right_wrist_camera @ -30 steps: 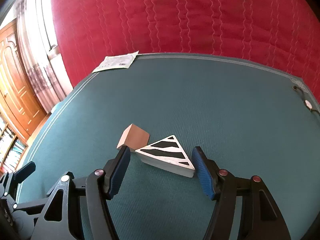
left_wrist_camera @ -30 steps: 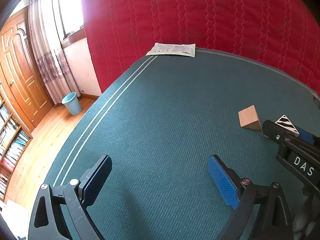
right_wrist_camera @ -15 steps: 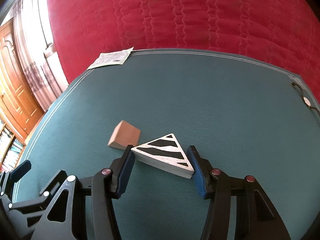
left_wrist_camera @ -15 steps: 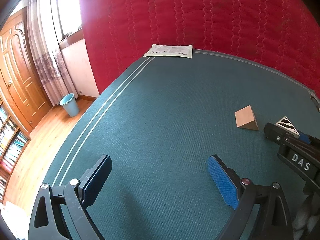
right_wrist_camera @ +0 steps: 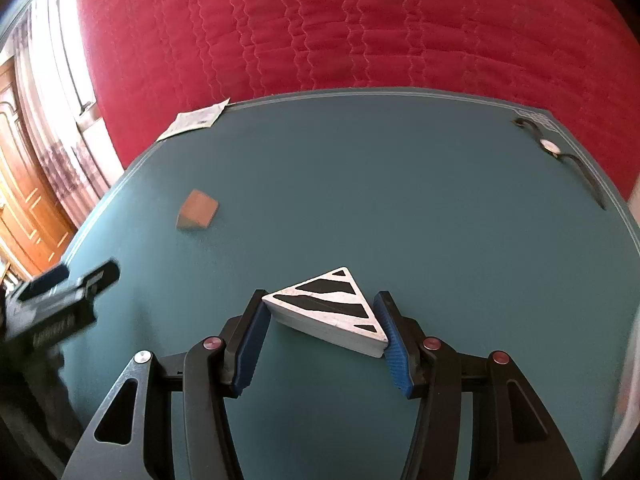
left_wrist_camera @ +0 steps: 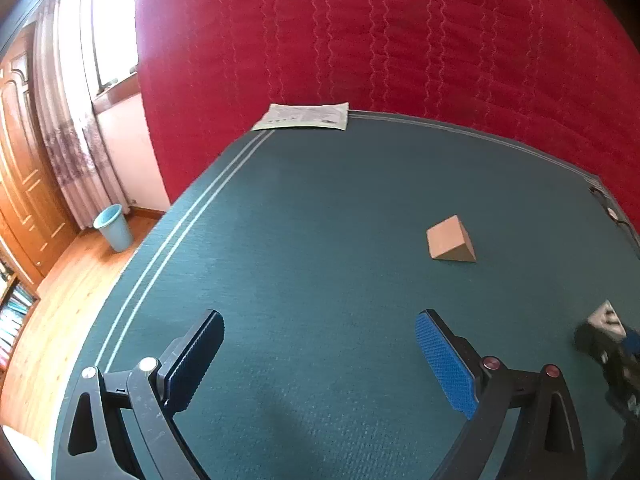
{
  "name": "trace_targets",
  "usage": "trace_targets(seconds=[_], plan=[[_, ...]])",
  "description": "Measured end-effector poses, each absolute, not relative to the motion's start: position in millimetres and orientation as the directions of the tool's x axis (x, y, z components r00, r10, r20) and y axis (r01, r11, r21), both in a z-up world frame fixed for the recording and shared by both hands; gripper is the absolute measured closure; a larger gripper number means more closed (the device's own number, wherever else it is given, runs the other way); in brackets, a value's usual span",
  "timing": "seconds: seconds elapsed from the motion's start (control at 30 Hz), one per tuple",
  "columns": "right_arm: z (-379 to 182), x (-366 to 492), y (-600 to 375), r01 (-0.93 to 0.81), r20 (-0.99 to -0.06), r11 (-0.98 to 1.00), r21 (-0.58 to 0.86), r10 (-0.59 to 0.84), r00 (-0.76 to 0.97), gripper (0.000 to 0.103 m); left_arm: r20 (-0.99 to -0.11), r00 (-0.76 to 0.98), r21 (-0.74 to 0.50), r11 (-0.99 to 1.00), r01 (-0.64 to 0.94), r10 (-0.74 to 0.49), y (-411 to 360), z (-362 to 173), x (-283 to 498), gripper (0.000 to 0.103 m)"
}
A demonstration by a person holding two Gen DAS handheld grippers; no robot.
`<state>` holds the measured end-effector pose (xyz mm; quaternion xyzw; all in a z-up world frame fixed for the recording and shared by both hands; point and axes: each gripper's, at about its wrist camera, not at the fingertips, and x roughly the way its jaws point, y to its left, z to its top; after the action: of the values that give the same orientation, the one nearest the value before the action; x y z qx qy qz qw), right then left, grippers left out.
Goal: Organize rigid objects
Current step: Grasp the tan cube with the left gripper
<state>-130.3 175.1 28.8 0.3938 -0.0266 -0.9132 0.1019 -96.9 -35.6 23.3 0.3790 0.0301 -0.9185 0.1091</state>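
- Between the blue pads of the right gripper (right_wrist_camera: 324, 336): a striped triangular block (right_wrist_camera: 330, 308), white with black bands, pinched at two corners, one pad pressing on each side; whether it touches the green mat (right_wrist_camera: 400, 200) cannot be told.
- Ahead and to the left of the right gripper, well apart from it: a brown wooden wedge (right_wrist_camera: 197, 210) lying alone on the mat.
- Far ahead, at the mat's rear left corner: a printed paper sheet (right_wrist_camera: 196, 120), against the red quilted backdrop (right_wrist_camera: 340, 20).
- Ahead and to the right, at the mat's far right edge: a wristwatch (right_wrist_camera: 560, 152) with a dark strap.
- Left of the right gripper: the left gripper (left_wrist_camera: 320, 360), jaws spread wide with nothing between them, only bare mat under it. The wedge lies ahead of its right finger, apart from it.
- Off the mat, left of the left gripper: a light blue bin (left_wrist_camera: 113, 227) on the wooden floor beside a curtain (left_wrist_camera: 76, 128).
- Nothing lies between the right gripper and the wedge.
- Against the frame a second ago: the right jaws have narrowed onto the block; the block, then touching the wedge, is now well apart from it; the left gripper is unchanged.
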Motion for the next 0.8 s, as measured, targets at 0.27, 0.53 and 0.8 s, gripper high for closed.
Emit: trace_targets(seconds=[0.27, 0.53, 0.8], plan=[[27, -95, 190, 0.18, -0.707, -0.97, 0.163, -0.242, -0.664, 0.048, -0.751, -0.648, 0.016, -0.985, 0.173, -0.126, -25, 18, -115, 0.004], [27, -94, 194, 0.182, -0.699, -0.963, 0.198, -0.269, -0.663, 0.048, -0.775, -0.616, 0.073, -0.988, 0.136, -0.142, -3, 14, -149, 0.004], [26, -94, 196, 0.182, -0.694, -0.959, 0.216, -0.282, -0.663, 0.048, -0.755, -0.629, 0.148, -0.983, 0.112, -0.186, 13, 19, -180, 0.004]])
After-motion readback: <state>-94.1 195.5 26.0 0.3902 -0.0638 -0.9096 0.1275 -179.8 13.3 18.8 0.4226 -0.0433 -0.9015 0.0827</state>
